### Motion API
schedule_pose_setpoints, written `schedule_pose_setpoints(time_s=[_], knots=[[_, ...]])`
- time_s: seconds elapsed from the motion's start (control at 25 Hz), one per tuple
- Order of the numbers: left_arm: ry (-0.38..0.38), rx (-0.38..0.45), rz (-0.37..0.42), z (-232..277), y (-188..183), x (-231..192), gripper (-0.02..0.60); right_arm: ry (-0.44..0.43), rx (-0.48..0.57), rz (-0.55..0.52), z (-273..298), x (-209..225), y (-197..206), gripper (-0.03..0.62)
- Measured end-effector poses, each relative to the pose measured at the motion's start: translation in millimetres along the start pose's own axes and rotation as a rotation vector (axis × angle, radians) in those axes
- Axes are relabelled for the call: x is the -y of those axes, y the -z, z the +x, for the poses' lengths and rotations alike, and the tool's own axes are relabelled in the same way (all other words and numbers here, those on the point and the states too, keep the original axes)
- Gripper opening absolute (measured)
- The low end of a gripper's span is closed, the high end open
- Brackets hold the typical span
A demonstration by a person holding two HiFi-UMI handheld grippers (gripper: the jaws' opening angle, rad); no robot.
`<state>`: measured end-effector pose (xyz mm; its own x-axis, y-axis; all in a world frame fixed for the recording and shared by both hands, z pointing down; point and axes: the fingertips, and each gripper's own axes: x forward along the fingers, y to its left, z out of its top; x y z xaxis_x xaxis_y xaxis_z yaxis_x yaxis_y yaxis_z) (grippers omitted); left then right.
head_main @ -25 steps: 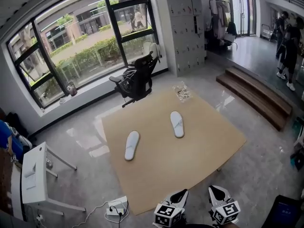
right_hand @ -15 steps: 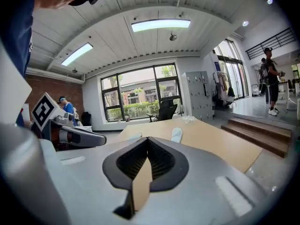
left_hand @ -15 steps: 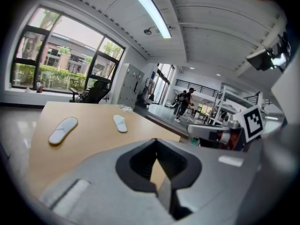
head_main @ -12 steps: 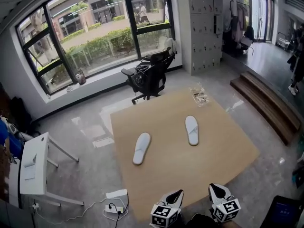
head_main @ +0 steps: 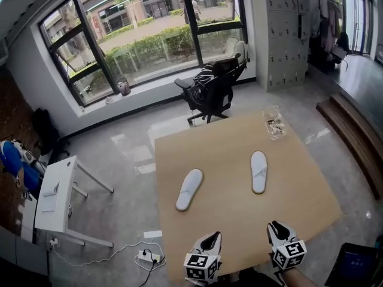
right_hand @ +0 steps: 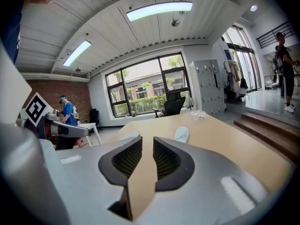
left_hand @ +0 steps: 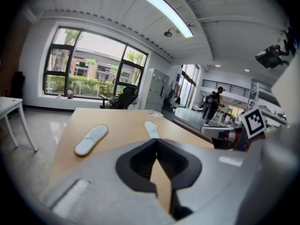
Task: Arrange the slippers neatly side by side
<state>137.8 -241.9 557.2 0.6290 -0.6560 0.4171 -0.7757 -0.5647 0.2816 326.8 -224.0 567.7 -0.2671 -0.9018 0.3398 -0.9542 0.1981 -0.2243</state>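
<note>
The left tool point(head_main: 210, 237) is clenched and empty. The right tool point(head_main: 276, 226) has just been opening its jaws, with nothing between them. Both hover at the near edge of the worktop point(head_main: 239, 136).

Arranging looks unstarted. The white, flat left slipper point(head_main: 190, 189) lies angled, well apart from the straighter right slipper point(head_main: 258, 171).

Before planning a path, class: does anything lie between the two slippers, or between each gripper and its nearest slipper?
Nothing visible does. Bare tan surface separates the left slipper from the right slipper, and the left gripper and right gripper from them. The clear wrapper lies beyond, at the far edge.
</note>
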Motion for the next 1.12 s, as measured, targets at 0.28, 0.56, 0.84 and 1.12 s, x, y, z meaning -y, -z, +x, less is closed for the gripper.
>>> schedule_pose_setpoints(time_s=[0.28, 0.56, 0.84, 1.12], knots=[[-0.162, 0.068, 0.038, 36.6, -41.1, -43.8, 0.003, -0.072, 0.035, -0.045, 53.8, 41.6, -29.0, 0.062], [-0.292, 0.011, 0.029, 74.1, -41.4, -82.3, 0.089, -0.104, -0.059, -0.068, 104.9, 86.3, -30.8, 0.083], [-0.389, -0.077, 0.053, 95.5, -19.2, -156.1, 0.137, -0.080, -0.148, -0.065, 166.2, 105.8, -8.1, 0.132], [-0.463, -0.187, 0.163, 116.3, 9.0, -242.4, 0.181, -0.006, -0.211, -0.080, 223.8, 141.4, 5.7, 0.137]])
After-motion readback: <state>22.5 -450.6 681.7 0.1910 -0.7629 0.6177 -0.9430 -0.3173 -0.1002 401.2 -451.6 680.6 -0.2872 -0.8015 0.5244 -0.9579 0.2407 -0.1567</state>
